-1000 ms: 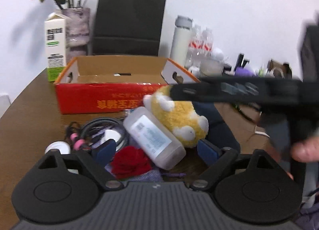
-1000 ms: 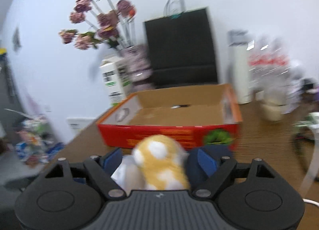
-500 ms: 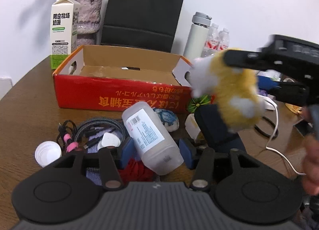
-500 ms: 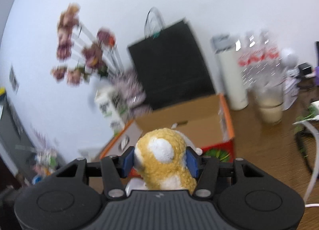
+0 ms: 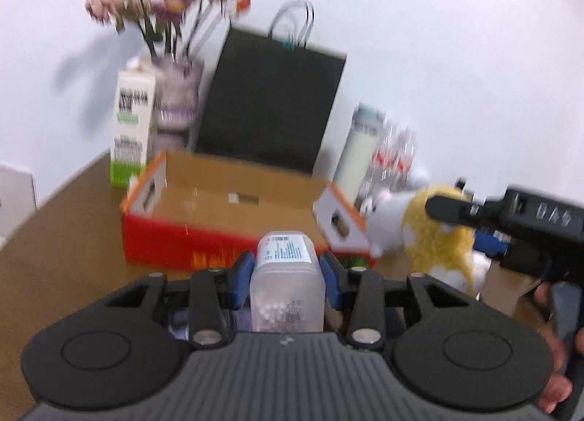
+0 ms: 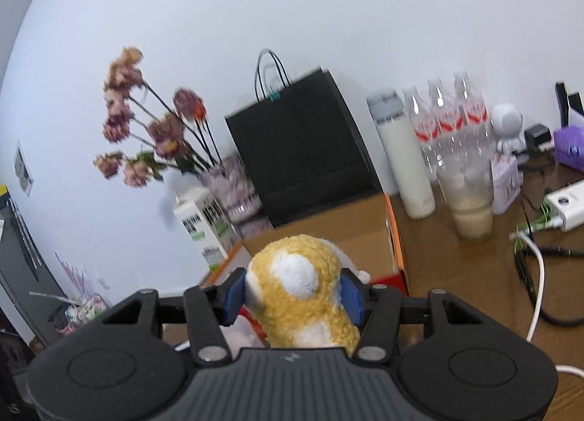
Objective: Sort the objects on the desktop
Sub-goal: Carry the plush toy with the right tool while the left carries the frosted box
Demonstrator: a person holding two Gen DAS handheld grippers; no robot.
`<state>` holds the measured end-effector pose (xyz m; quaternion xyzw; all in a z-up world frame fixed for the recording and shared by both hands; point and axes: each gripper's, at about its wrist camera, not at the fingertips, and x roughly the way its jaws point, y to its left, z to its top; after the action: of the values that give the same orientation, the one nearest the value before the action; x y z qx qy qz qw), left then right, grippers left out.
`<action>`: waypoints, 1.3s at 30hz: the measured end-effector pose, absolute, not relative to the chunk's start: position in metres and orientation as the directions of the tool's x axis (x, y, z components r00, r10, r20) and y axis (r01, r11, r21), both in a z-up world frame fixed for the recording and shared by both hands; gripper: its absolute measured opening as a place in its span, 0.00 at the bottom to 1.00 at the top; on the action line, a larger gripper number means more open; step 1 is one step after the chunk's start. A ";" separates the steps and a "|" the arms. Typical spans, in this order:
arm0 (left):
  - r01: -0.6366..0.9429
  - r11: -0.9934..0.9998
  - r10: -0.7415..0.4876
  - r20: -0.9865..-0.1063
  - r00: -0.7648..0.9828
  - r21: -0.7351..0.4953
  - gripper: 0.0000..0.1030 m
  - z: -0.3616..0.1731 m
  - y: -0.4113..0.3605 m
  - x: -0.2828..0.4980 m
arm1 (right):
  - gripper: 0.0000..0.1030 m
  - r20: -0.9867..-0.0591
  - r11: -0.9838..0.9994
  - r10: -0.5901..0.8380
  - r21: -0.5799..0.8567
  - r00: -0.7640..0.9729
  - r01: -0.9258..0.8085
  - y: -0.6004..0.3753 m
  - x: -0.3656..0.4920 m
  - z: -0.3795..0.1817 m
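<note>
A translucent plastic bottle with a white label sits between the blue pads of my left gripper. The jaws are closing and the pads press on its sides; it is lifted, in front of the red cardboard box. My right gripper is shut on a yellow and white plush toy, held above the table by the box's right end. In the left wrist view the plush toy and the right gripper hang to the right of the box. The box's inside looks nearly bare.
Behind the box stand a black paper bag, a milk carton and a vase of dried flowers. A white flask, water bottles, a cup and cables crowd the right.
My left gripper closed on the bottle and lifted it off the table clutter. My right gripper closed on the plush toy, raised it and carried it to the box's right side.
</note>
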<state>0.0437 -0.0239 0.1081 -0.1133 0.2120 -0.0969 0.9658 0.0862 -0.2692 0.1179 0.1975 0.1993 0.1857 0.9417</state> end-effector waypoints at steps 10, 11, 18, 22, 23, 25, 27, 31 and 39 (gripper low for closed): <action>0.093 0.961 -0.192 -0.386 0.902 -0.261 0.40 0.174 0.026 0.138 | 0.52 -0.335 0.794 0.524 0.525 0.783 -0.307 -0.237 0.203 0.165; 0.073 0.969 -0.168 -0.411 0.896 -0.238 0.40 0.170 0.027 0.164 | 0.52 -0.367 0.795 0.519 0.539 0.772 -0.278 -0.234 0.226 0.161; -0.045 0.984 -0.063 -0.576 0.815 -0.171 0.40 0.111 0.033 0.294 | 0.52 -0.489 0.676 0.654 0.720 0.578 -0.156 -0.211 0.363 0.094; -0.078 0.993 0.015 -0.582 0.813 -0.084 0.40 0.092 0.031 0.328 | 0.55 -0.622 0.761 0.590 0.641 0.515 -0.098 -0.202 0.403 0.062; -0.067 0.996 0.016 -0.587 0.809 -0.065 0.40 0.089 0.029 0.333 | 0.55 -0.647 0.791 0.560 0.603 0.517 -0.103 -0.202 0.408 0.058; -0.062 0.997 0.021 -0.597 0.802 -0.048 0.40 0.084 0.027 0.340 | 0.58 -0.682 0.839 0.504 0.533 0.531 -0.112 -0.199 0.412 0.055; -0.061 0.998 0.034 -0.630 0.776 -0.022 0.41 0.075 0.024 0.348 | 0.65 -0.748 0.926 0.356 0.362 0.560 -0.105 -0.189 0.414 0.055; -0.065 0.998 0.041 -0.673 0.738 -0.010 0.42 0.064 0.023 0.357 | 0.66 -0.764 0.976 0.215 0.145 0.608 -0.163 -0.166 0.414 0.062; -0.030 0.997 -0.026 -0.653 0.757 -0.075 0.69 0.091 0.038 0.340 | 0.66 -0.706 0.987 0.135 0.031 0.696 -0.160 -0.158 0.407 0.104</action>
<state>0.3397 0.0377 0.0915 -0.0406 0.3487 0.0012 0.9363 0.4072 -0.1581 0.1044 -0.0165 0.3817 0.0799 0.9207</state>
